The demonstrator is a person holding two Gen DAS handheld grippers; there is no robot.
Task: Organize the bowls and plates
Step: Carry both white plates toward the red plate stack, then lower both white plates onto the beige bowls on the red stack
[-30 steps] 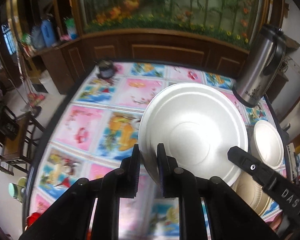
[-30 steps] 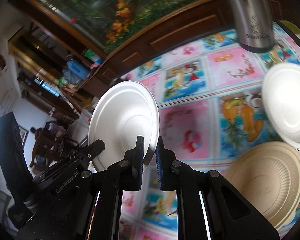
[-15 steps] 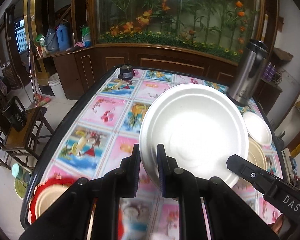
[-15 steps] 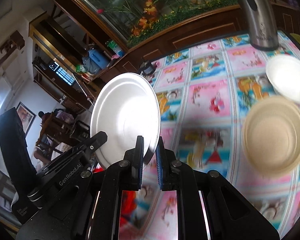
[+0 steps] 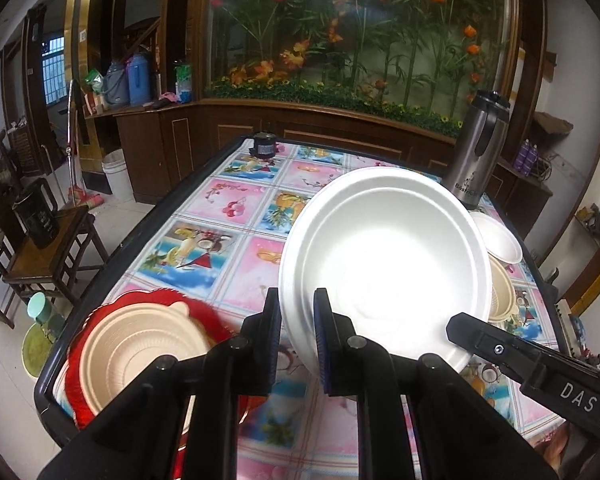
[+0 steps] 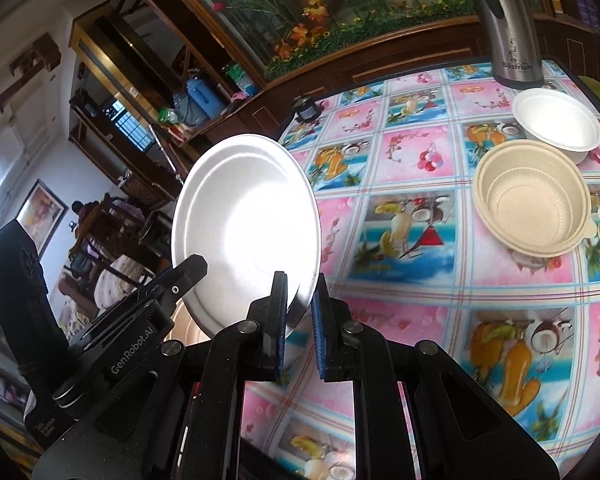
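White plate (image 5: 384, 264) pinched btwn both hand-held grippers.

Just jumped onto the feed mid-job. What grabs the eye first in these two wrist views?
The white plate dominates both views: held up off the table, tilted, with the left gripper and right gripper each shut on opposite parts of its rim. Below left sits a beige bowl on a red plate at the table's near corner. Off to the right, another beige bowl and a white bowl stand on the bright fruit-print tablecloth.
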